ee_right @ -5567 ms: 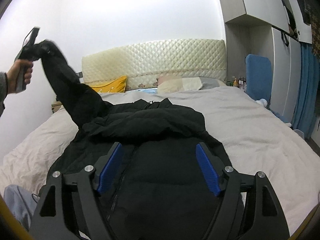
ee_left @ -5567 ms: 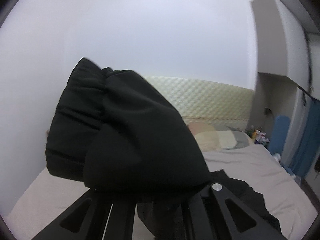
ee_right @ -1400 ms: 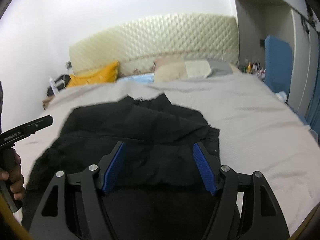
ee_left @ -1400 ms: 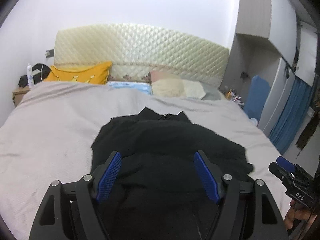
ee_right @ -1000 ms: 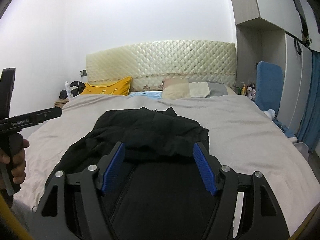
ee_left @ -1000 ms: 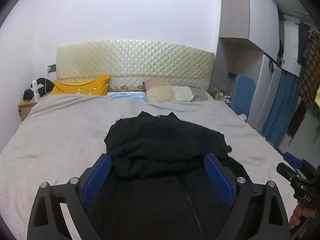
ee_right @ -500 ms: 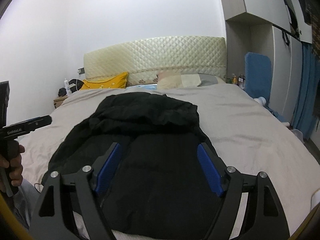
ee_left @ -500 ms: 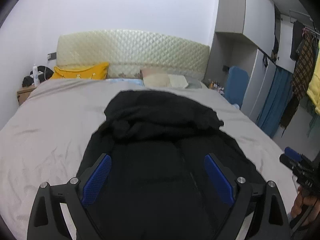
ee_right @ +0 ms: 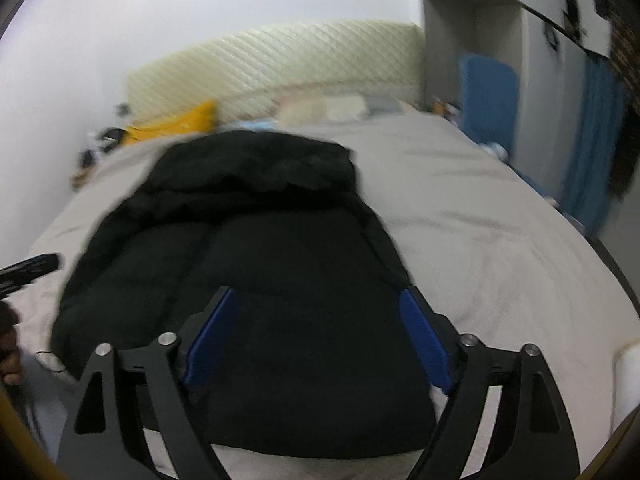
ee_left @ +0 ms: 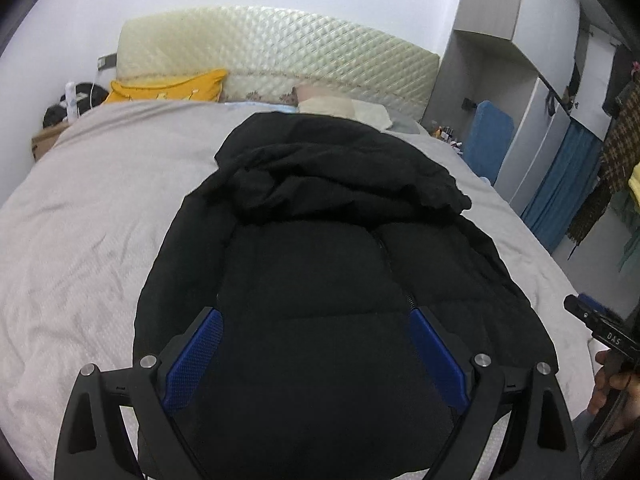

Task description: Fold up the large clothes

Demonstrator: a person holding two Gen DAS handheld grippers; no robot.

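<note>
A large black puffer jacket [ee_left: 320, 248] lies front-up on the grey bed [ee_left: 88, 220], its sleeves folded across the chest near the collar. It also shows in the right wrist view [ee_right: 260, 248], which is blurred. My left gripper [ee_left: 316, 354] is open and empty, hovering over the jacket's lower part. My right gripper [ee_right: 318, 338] is open and empty over the lower hem area. The right gripper's tip [ee_left: 596, 318] shows at the right edge of the left wrist view; the left gripper's tip [ee_right: 30, 266] shows at the left edge of the right wrist view.
A quilted cream headboard [ee_left: 280, 52], a yellow pillow [ee_left: 168, 86] and pale pillows [ee_left: 344, 106] are at the bed's far end. A nightstand with clutter [ee_left: 56, 120] stands far left. A blue chair [ee_left: 490, 140], cabinets and blue curtains [ee_left: 560, 188] line the right side.
The left gripper released the sleeve it held up earlier. Both grippers have since pulled back toward the foot of the bed and tilted down over the jacket's lower part.
</note>
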